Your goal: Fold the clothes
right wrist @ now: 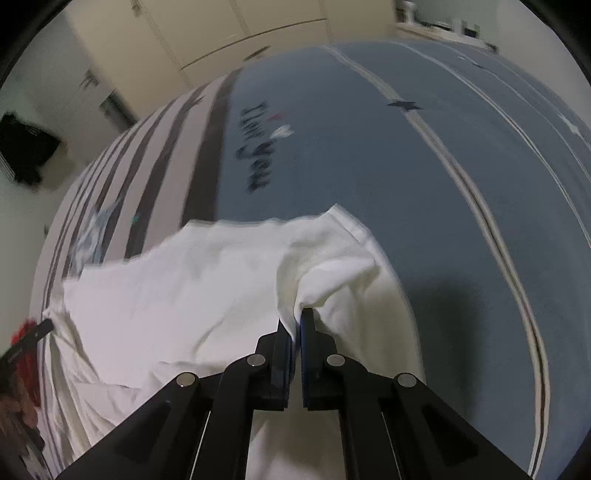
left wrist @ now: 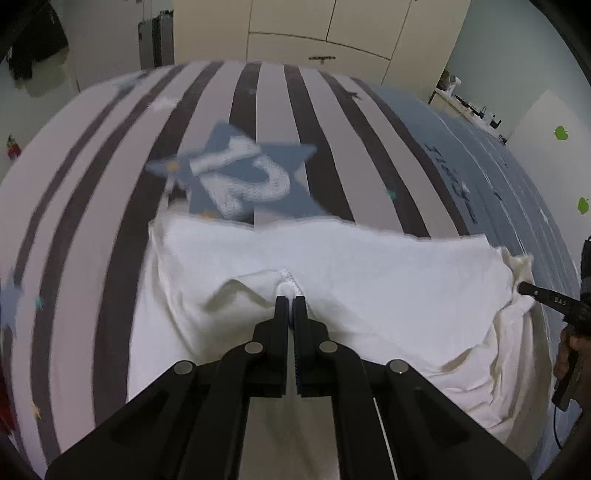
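White garment (left wrist: 332, 266) (pinched) between both grippers

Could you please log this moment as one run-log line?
left tool: shut on white garment | right tool: shut on white garment | surface: striped bedspread

The bed (left wrist: 92, 206) lies bare and flat beyond the white garment (left wrist: 332, 266), its striped half on the left and blue half (right wrist: 369, 147) on the right both open for a pass. On the garment, both pairs of tongs are clamped on cloth: the left tongs (left wrist: 290, 299) on a raised fold at mid-garment, the right tongs (right wrist: 297, 321) at its bunched right end. Past the bed's far edge stand cream cupboards (left wrist: 325, 33); a cluttered shelf (left wrist: 469, 107) sits far right.
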Demonstrator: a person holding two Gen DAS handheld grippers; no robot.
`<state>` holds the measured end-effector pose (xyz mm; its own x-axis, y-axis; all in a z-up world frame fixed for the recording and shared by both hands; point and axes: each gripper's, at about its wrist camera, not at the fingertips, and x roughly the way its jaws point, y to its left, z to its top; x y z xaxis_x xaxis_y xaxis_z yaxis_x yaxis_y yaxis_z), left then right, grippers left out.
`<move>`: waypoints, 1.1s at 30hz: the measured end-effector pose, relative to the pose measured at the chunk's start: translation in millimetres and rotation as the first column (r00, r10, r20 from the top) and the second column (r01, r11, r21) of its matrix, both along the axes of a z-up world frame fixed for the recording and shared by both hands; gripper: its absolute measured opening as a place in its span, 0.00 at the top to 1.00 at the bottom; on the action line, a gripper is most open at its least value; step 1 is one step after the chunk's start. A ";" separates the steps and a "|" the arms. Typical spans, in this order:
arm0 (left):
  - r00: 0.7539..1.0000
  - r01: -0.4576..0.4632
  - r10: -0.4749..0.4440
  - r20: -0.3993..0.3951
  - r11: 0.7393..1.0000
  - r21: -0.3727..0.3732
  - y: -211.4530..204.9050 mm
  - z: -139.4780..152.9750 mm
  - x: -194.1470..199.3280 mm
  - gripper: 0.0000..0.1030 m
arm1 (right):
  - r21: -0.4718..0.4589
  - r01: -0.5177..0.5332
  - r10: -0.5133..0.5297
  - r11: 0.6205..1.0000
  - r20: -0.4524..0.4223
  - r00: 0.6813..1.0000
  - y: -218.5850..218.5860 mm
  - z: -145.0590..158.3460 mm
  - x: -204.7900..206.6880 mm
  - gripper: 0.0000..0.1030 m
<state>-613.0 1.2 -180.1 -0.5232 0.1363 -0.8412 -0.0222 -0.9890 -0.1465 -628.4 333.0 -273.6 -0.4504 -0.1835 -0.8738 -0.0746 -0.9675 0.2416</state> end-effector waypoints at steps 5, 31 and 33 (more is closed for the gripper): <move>0.997 -0.074 0.073 0.040 0.997 0.028 -18.2 -7.4 -51.8 0.99 | -0.082 0.123 -0.121 0.989 0.024 0.992 28.8 -1.9 -24.8 0.97; 0.984 0.155 -0.166 -0.065 0.977 -0.150 31.1 -4.6 -33.6 0.62 | 0.266 -0.359 0.401 0.895 -0.123 0.908 -74.4 16.6 -8.2 0.50; 0.986 0.158 -0.164 -0.020 0.972 -0.176 41.1 -17.9 -46.2 0.62 | 0.270 -0.370 0.404 0.889 -0.080 0.911 -84.9 4.7 -11.9 0.50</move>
<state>-659.3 42.3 -198.0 -0.5354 0.0747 -0.8413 -0.1849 -0.9823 0.0304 -640.3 248.1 -268.8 -0.5000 -0.1556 -0.8519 0.3338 -0.9424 -0.0237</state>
